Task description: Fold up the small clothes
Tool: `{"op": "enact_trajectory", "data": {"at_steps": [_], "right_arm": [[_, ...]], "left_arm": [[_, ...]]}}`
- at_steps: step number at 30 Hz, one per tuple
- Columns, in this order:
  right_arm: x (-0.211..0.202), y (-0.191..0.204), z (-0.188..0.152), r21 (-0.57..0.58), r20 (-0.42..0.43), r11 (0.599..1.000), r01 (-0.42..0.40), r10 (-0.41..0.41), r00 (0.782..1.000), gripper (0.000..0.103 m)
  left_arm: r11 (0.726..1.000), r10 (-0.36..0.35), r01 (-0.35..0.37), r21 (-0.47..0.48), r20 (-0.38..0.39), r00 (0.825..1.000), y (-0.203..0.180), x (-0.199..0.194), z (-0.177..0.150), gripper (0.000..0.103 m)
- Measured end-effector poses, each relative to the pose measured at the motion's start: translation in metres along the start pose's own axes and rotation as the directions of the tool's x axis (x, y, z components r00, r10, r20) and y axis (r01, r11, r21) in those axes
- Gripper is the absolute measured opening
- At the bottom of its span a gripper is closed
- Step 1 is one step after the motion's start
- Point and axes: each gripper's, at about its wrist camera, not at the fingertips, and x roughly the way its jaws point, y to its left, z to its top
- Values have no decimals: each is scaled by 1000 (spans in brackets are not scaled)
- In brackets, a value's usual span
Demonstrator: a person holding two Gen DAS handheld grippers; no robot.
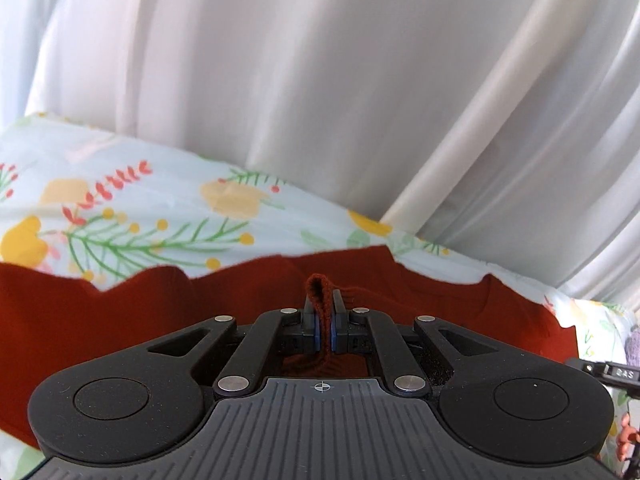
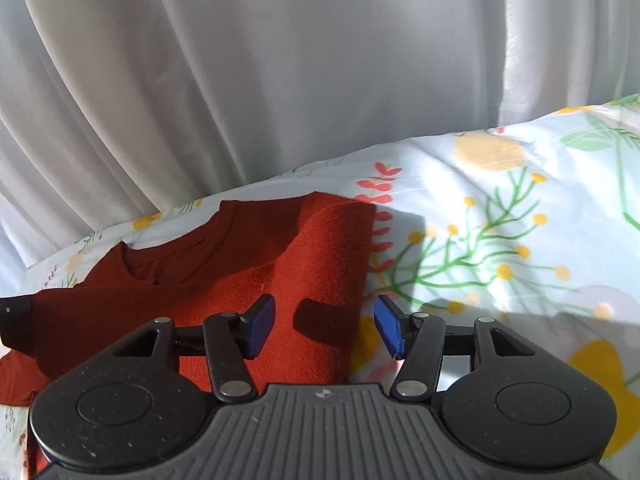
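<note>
A small rust-red knit sweater (image 2: 280, 252) lies on a floral bedsheet (image 2: 500, 240), its right side folded inward and its neckline toward the curtain. In the left wrist view my left gripper (image 1: 323, 300) is shut on a pinched fold of the red sweater (image 1: 100, 312), which sticks up between the blue pads. My right gripper (image 2: 324, 320) is open and empty, hovering over the sweater's folded right edge, with one blue pad (image 2: 262, 328) above the fabric and the other above the sheet. The left gripper's tip shows at the left edge of the right wrist view (image 2: 12, 316).
White curtains (image 1: 320, 80) hang just behind the bed's far edge. The floral sheet (image 1: 140, 216) spreads out to both sides of the sweater. A purple knit item (image 1: 632, 344) and part of the other gripper (image 1: 608, 372) show at the right edge of the left wrist view.
</note>
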Motion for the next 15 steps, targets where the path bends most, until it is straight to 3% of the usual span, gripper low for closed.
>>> {"op": "enact_trajectory", "data": {"at_steps": [1, 3, 4, 5, 8, 10, 13, 15], "right_arm": [[5, 3, 1, -12, -5, 1000, -1, 0, 1000, 55], [13, 10, 1, -43, -12, 999, 22, -22, 1000, 43], [17, 14, 0, -68, -7, 996, 53, -54, 999, 20], [19, 17, 0, -93, -3, 993, 68, -69, 998, 15], [12, 22, -2, -158, 68, 980, 124, -115, 991, 9], [8, 14, -1, -130, 112, 978, 162, -148, 983, 8], [9, -3, 2, -61, 125, 980, 187, -178, 976, 6], [15, -4, 0, -74, 107, 978, 195, -186, 977, 6]], "left_arm": [[1000, 2, -2, 0, -8, 1000, 1, 1, -2, 6], [1000, -1, 1, -6, -19, 1000, 2, 6, -4, 6], [1000, -7, 6, -10, -20, 1000, 2, 8, -4, 6], [1000, -13, 13, -11, -18, 1000, 1, 9, -5, 6], [998, -58, 58, -32, -1, 998, -2, 11, -5, 6], [998, -60, 60, -21, 5, 998, -8, 16, -6, 6], [1000, -13, 14, 19, -17, 1000, -15, 31, -11, 6], [1000, 10, -9, 28, -31, 999, -14, 39, -14, 6]]}}
